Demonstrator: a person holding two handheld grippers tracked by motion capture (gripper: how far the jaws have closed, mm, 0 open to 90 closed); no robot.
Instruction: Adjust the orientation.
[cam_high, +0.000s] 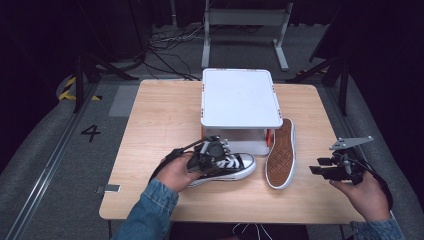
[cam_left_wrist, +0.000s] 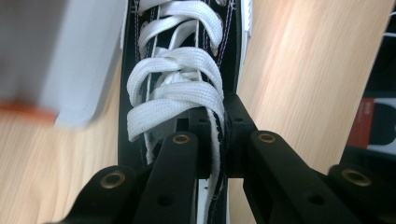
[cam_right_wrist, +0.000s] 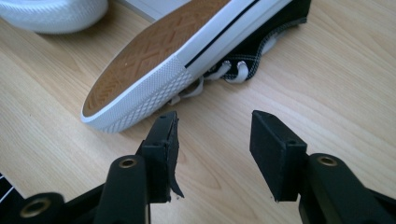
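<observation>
Just in front of the white stand (cam_high: 240, 100), on its left side, sits the upright black sneaker (cam_high: 227, 165), toe pointing right. Left gripper (cam_high: 212, 150) is on it w/ jaws pinched tight on a white lace (cam_left_wrist: 180, 93) and the edge of the upper near the top eyelets. Second sneaker (cam_high: 281, 155) lies sole-up, touching the stand's right front leg. Right gripper (cam_high: 327, 167) hovers well right of the stand, jaws fairly wide, nothing between them.

Handling, my guess: canvas shoe is light, upper soft and floppy, rubber sole stiff and grippy on wood. A lace alone will slide or pull loose; better to bite the eyelet strip or heel collar, where canvas is doubled.

Left gripper view shows the lace actually caught between the pads, which the high view can't resolve. Right gripper view shows the flipped sneaker's tread (cam_right_wrist: 154, 51) and laces trapped underneath; high view gives the overall layout vs the stand.
</observation>
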